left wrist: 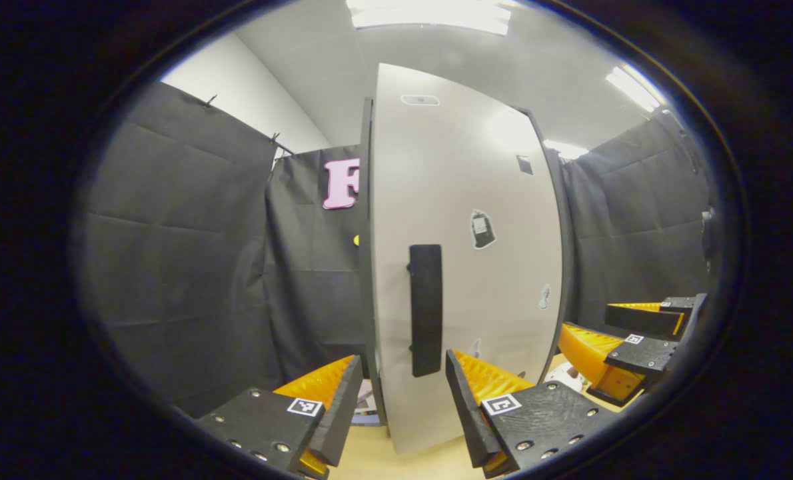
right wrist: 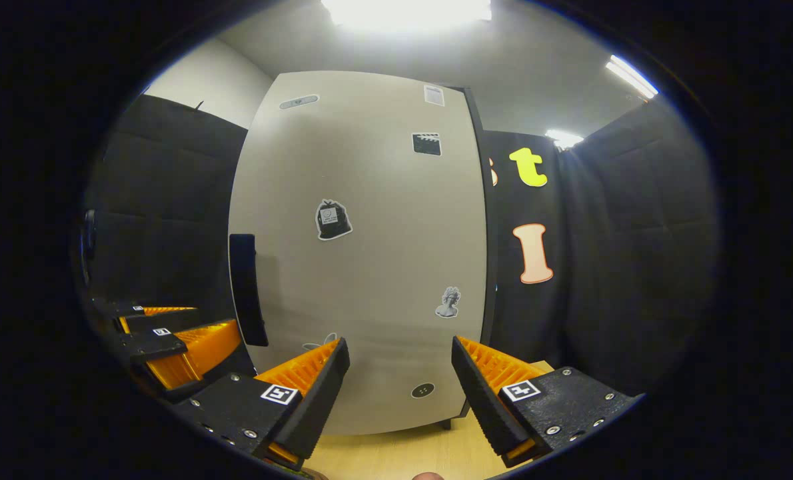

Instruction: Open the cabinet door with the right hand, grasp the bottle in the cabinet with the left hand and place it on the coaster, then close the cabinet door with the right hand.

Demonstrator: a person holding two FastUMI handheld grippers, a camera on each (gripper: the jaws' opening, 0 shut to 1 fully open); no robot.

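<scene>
Now | cabinet door [right wrist: 363, 253] closed, ahead | handle [right wrist: 246, 290] left of right gripper [right wrist: 400, 373] | both grippers' fingers apart

Left gripper [left wrist: 402, 400]: jaws apart, empty, aimed at tall pale-grey cabinet door [left wrist: 463, 200], closed. Long black vertical bar handle [left wrist: 426, 310] near door's left edge, showing between fingers, not touched. Small stickers [left wrist: 482, 229] on door face. Cabinet stands on light wooden bench [left wrist: 403, 460]. Right gripper [left wrist: 626, 337] at right, beside door's right edge, jaws apart. Black cloth wall [left wrist: 183, 267] behind.
</scene>
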